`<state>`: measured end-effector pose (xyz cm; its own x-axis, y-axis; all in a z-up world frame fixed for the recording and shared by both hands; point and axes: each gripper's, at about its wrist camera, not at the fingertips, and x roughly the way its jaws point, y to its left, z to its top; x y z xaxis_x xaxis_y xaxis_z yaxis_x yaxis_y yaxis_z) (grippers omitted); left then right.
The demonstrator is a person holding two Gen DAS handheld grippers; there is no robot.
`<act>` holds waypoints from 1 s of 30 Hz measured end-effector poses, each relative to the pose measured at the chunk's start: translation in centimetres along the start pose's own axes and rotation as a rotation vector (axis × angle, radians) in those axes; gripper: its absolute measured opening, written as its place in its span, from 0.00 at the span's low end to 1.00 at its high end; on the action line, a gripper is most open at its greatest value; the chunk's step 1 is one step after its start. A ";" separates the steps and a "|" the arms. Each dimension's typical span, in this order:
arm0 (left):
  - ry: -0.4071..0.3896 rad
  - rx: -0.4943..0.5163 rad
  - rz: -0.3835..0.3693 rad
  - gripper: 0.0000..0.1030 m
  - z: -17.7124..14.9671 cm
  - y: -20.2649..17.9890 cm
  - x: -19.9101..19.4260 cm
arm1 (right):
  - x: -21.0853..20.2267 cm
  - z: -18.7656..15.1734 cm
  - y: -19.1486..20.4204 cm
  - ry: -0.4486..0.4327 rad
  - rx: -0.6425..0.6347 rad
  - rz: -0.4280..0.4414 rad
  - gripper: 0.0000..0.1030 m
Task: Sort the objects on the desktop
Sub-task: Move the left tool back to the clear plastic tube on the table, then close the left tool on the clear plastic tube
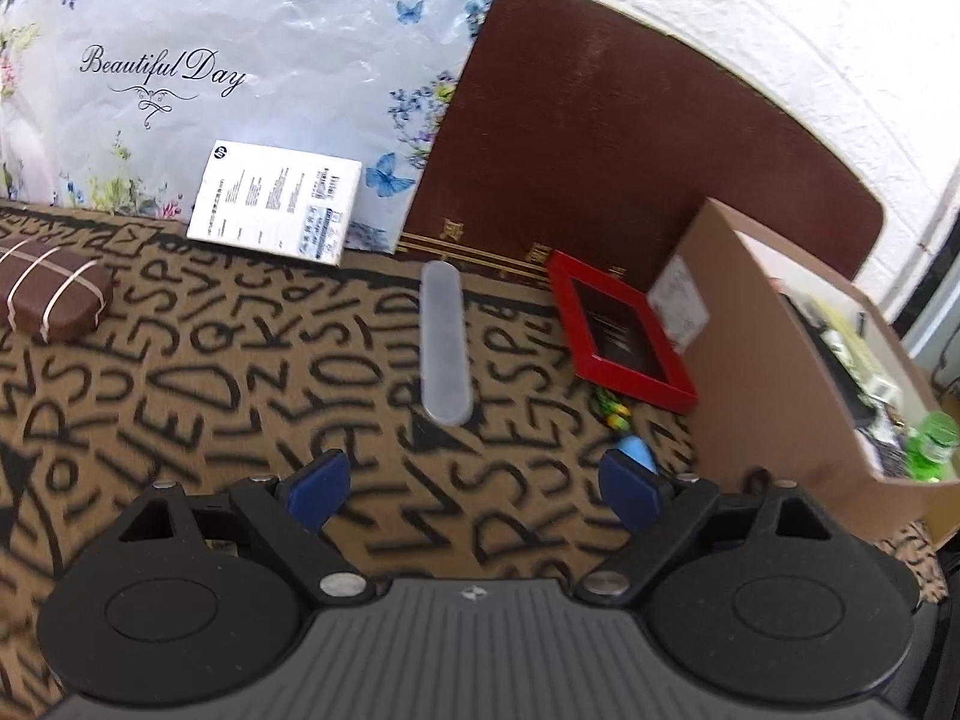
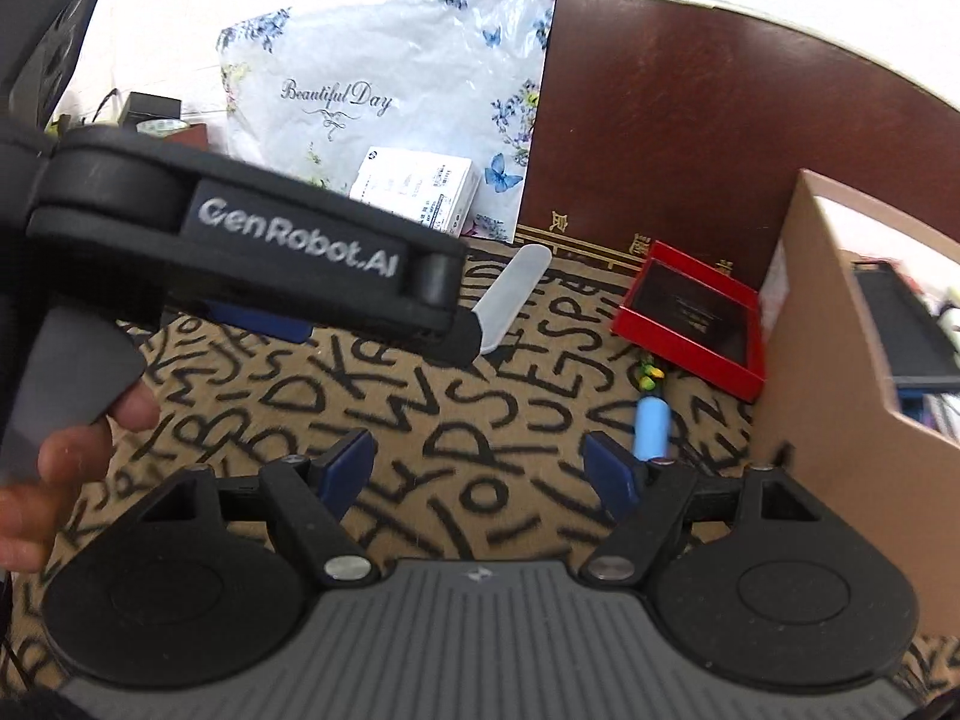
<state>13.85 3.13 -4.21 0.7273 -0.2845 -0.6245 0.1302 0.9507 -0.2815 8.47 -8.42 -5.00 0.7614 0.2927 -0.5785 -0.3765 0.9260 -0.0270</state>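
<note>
Both grippers, left gripper point(image 1: 474, 489) and right gripper point(image 2: 483, 474), hang with jaws apart above the bench point(image 1: 180, 396); a frosted case point(image 1: 443, 342) lies just ahead of the left.

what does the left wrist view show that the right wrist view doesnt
Only the left wrist view shows the brown banded pouch at far left and a green bottle inside the cardboard box.

Only the right wrist view shows the left gripper from outside, with the hand holding it.

Both show the frosted case, red frame, white HP box, floral bag and blue pen on the lettered cloth. The right gripper has open, empty jaws.
</note>
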 end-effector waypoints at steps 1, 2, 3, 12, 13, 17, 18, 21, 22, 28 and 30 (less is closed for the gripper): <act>0.005 -0.001 0.002 0.89 0.5 0.3 0.7 | 0.8 0.2 0.0 0.005 0.004 0.002 0.72; 0.010 -0.001 0.000 0.88 0.9 0.6 1.3 | 1.4 0.3 -0.1 0.010 0.008 0.004 0.71; 0.014 -0.001 0.003 0.87 1.3 0.9 1.9 | 2.2 0.5 -0.1 0.014 0.012 0.007 0.68; 0.093 -0.009 -0.002 0.70 3.8 2.4 7.4 | 7.8 1.7 -0.6 0.039 0.048 0.004 0.58; 0.098 -0.007 -0.008 0.70 4.0 2.4 7.8 | 8.2 1.8 -0.6 0.040 0.051 0.006 0.58; 0.115 0.010 -0.017 0.65 4.7 2.2 9.3 | 9.1 2.4 -0.6 0.027 0.040 0.001 0.58; 0.116 0.018 -0.014 0.64 4.8 2.1 9.6 | 9.3 2.5 -0.6 0.023 0.041 0.002 0.58; 0.114 0.029 -0.012 0.59 5.4 2.1 10.3 | 10.0 2.9 -0.6 0.018 0.040 0.004 0.57; 0.117 0.030 -0.014 0.58 5.6 2.1 10.4 | 10.2 3.1 -0.6 0.017 0.038 0.001 0.56; 0.126 0.027 -0.013 0.48 6.1 2.2 11.1 | 11.2 3.7 -0.6 0.010 0.031 -0.013 0.35; 0.125 0.017 -0.022 0.43 6.0 2.1 11.1 | 11.0 3.6 -0.6 0.010 0.026 -0.010 0.26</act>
<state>26.22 2.70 -7.41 0.6344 -0.3173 -0.7049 0.1574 0.9458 -0.2840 18.98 -4.94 -8.44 0.7597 0.2808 -0.5865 -0.3545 0.9350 -0.0116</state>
